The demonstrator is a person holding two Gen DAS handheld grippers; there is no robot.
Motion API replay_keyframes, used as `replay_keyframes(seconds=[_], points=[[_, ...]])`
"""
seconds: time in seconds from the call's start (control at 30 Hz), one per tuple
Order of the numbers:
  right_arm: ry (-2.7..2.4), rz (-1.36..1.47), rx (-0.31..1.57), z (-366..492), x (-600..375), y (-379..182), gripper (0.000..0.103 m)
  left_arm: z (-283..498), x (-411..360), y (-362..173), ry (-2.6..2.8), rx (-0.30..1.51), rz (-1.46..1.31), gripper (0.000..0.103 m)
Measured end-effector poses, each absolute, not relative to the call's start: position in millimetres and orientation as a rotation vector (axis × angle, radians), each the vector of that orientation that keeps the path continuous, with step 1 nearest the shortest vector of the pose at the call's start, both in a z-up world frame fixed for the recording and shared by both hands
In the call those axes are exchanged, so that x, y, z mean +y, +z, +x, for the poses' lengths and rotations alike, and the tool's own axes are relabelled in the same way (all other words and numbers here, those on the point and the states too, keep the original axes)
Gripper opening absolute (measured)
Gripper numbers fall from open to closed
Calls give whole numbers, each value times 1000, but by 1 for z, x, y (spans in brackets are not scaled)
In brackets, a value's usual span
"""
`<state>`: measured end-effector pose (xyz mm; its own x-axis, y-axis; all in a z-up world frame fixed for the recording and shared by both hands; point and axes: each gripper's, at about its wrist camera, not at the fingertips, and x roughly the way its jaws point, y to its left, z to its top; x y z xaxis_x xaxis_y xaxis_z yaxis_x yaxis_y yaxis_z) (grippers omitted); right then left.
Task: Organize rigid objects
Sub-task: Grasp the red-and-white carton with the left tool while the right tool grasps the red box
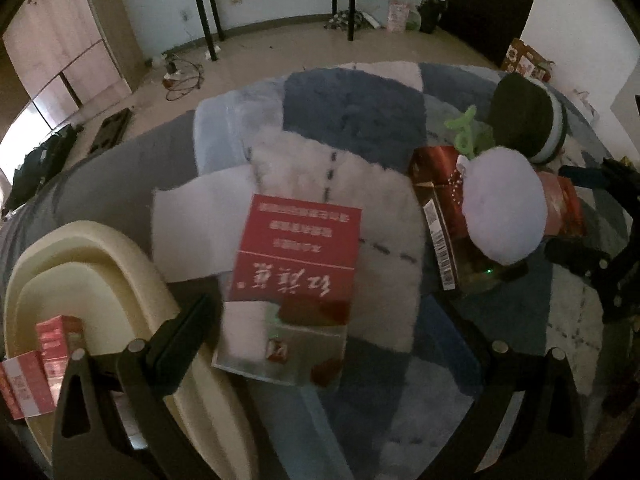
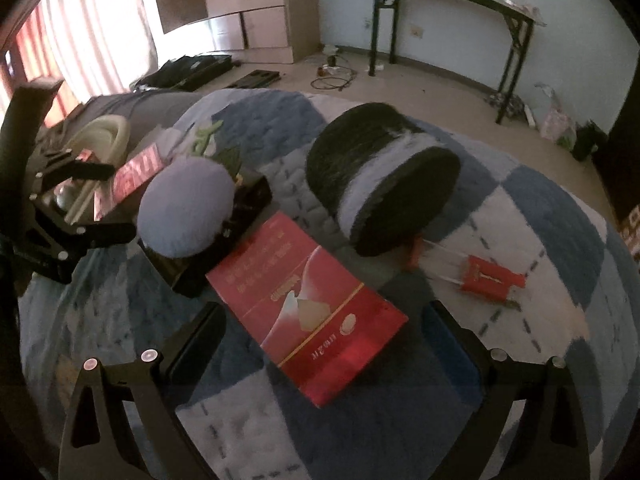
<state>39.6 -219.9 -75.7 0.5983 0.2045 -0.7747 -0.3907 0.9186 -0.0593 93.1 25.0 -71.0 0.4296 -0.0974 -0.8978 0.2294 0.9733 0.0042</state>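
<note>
My left gripper (image 1: 320,340) is open, its jaws wide on either side of a red and silver carton (image 1: 294,268) that lies on the patchwork blanket (image 1: 352,120). A cream plastic bin (image 1: 100,256) at the lower left holds small red boxes (image 1: 44,356). My right gripper (image 2: 320,344) is open around a red flat carton (image 2: 308,312) on the blanket (image 2: 540,208). A dark red carton (image 1: 440,216) lies under a lilac plush ball (image 1: 504,204). A small red box (image 2: 490,278) lies to the right.
A black and light-blue plush cylinder (image 2: 384,196) lies behind the red carton. A green plush piece (image 1: 466,128) sits near the lilac ball (image 2: 186,204). A white paper sheet (image 1: 188,220) lies by the bin. The other gripper shows at each view's edge (image 2: 68,200).
</note>
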Motion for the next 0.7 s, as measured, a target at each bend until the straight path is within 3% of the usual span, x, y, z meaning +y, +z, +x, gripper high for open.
replay_keyframes(seconds=[0.23, 0.33, 0.47, 0.57, 0.7], points=[[400, -252, 829, 45, -212, -94, 100, 99, 19, -83, -210, 1132, 128, 103], [392, -288, 810, 45, -208, -101, 95, 99, 23, -81, -211, 1119, 107, 100], [395, -295, 812, 42, -205, -100, 81, 95, 20, -79, -218, 1109, 131, 85], [395, -305, 835, 40, -205, -97, 74, 94, 26, -73, -200, 1093, 132, 60], [391, -301, 873, 35, -207, -90, 62, 93, 37, -65, -208, 1073, 92, 57]])
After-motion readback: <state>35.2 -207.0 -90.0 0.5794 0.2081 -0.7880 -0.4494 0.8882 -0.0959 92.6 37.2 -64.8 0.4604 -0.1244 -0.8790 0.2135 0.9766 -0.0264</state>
